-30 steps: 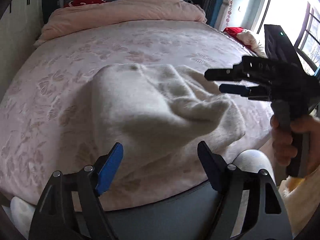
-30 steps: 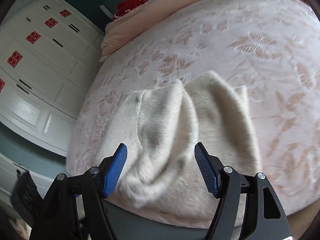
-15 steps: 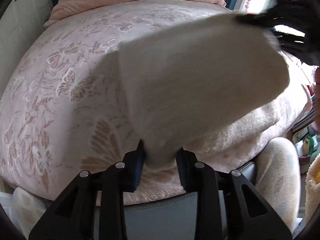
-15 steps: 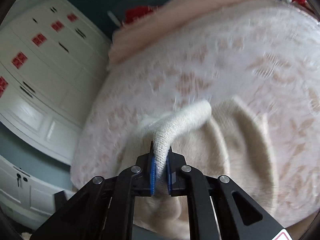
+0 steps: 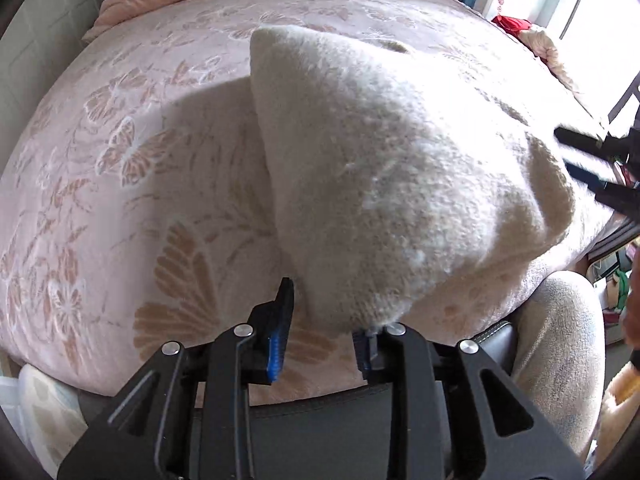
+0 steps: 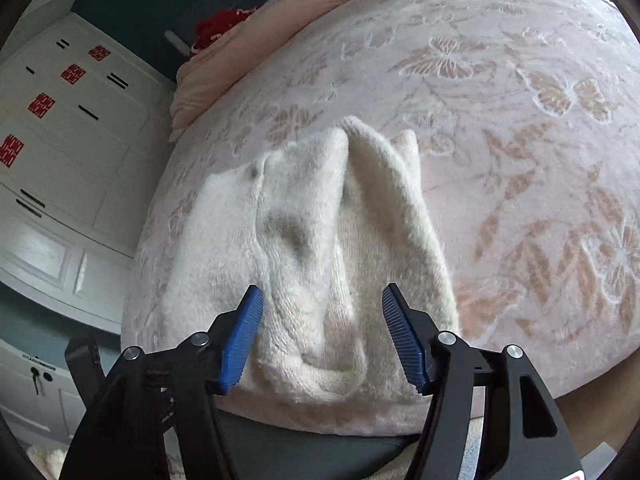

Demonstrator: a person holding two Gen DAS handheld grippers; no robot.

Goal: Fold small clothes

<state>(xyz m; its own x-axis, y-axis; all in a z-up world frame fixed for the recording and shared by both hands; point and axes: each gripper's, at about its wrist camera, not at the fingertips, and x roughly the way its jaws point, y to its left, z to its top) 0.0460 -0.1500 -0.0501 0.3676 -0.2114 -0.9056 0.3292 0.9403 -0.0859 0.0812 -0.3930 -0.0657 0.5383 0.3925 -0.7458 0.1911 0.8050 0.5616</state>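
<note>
Cream fleecy knit garment [image 5: 400, 184] sits near the front edge of the bed with the pink butterfly-patterned cover [image 5: 120, 160], part draped flat, part lifted.

Left tool [image 5: 324, 332]: blue pads drawn in on a bunched corner of the garment; cloth rises from the pinch as a tented sheet, so this corner is held off the bed.

Right tool [image 6: 324, 332]: jaws opening, blue pads spread wide. A thick rolled fold of the garment [image 6: 320, 280] lies between them, but neither pad presses on it; the cloth looks set down on the bed. In the left view the right tool [image 5: 592, 168] shows as blurred dark fingers at the garment's far side.

Step in hand, as judged: one side of a fold has been laid and let go; the left corner is not yet laid.

To do it well:
- carry the left corner across low, keeping the sheet taut enough that it does not sag into a second crease
- line its edge up with the edge already on the bed before letting go
- fleece is thick and springy; press the fold flat after release or it will puff open
- mind the near bed edge: the garment lies close to it and a tug toward the person could drag it off

White cabinet with red labels [image 6: 60, 92] stands to the side, clear of the work
</note>
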